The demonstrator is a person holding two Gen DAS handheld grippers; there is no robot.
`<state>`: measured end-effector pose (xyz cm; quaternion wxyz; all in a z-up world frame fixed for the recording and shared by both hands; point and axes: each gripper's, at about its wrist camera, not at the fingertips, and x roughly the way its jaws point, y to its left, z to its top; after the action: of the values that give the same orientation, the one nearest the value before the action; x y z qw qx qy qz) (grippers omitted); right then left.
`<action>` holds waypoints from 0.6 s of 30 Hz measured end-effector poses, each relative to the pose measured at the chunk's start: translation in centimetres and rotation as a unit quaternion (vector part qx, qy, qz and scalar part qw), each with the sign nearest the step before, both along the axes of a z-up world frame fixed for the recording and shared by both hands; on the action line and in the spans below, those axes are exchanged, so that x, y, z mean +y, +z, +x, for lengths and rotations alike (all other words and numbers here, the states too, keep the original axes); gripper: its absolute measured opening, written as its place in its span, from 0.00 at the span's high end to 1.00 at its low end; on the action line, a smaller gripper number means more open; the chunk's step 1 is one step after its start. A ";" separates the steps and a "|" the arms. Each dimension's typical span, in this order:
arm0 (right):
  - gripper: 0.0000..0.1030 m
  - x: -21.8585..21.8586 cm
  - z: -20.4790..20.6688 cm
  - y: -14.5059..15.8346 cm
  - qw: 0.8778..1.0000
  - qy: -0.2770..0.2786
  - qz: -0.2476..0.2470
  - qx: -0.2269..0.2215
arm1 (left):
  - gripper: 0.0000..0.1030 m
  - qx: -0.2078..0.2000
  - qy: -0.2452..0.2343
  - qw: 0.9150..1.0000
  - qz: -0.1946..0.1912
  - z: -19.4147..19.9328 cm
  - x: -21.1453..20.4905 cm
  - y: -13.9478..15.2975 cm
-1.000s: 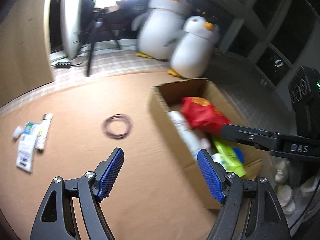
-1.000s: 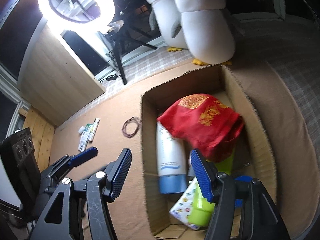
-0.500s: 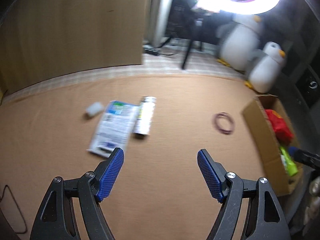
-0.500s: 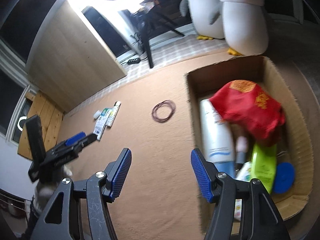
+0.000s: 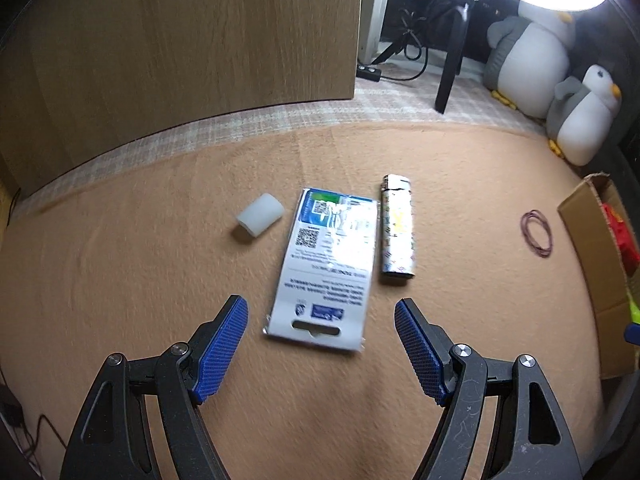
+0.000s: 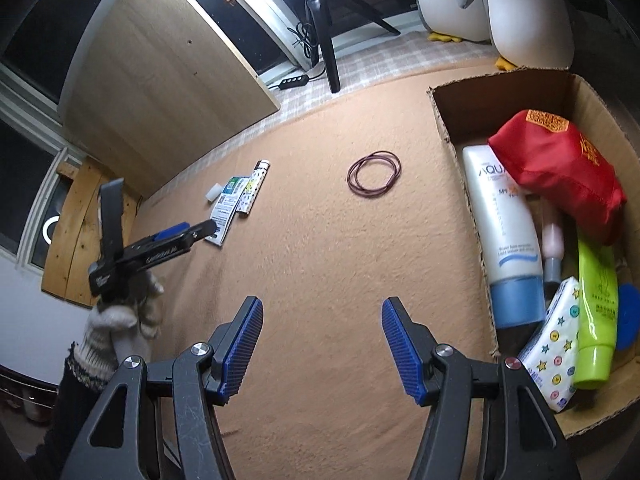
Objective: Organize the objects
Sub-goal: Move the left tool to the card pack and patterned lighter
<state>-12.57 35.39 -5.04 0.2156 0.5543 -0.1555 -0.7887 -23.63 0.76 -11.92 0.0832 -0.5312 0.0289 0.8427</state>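
Note:
My left gripper is open above the near end of a flat white packet lying on the tan blanket, nothing between its pads. Beside the packet lie a patterned lighter and a small white cap. My right gripper is open over bare blanket, left of the cardboard box. The box holds a red pouch, a white tube, a green tube and a starred pack. Dark rubber bands lie on the blanket.
A wooden panel stands behind the blanket. Two plush penguins sit at the back right, next to a tripod leg and a power strip. In the right wrist view a gloved hand holds the left gripper.
My left gripper has swung left from the box to the packet, lighter and cap, and come lower. My right gripper has shifted left off the box onto bare blanket.

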 end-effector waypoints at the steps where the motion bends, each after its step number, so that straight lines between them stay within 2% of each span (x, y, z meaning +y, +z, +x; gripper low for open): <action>1: 0.44 0.1 0.2 0.0 1.000 -0.001 0.001 -0.001 | 0.23 -0.001 -0.003 1.000 -0.003 -0.3 0.1 -0.3; 18: 0.43 1.8 1.0 0.0 1.000 -0.021 0.003 -0.014 | 0.24 -0.015 -0.016 1.000 -0.021 -2.5 1.1 -2.7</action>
<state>-11.56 37.15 -5.04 0.1953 0.5627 -0.1675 -0.7856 -26.14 1.86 -14.57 0.0854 -0.5452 0.0540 0.8322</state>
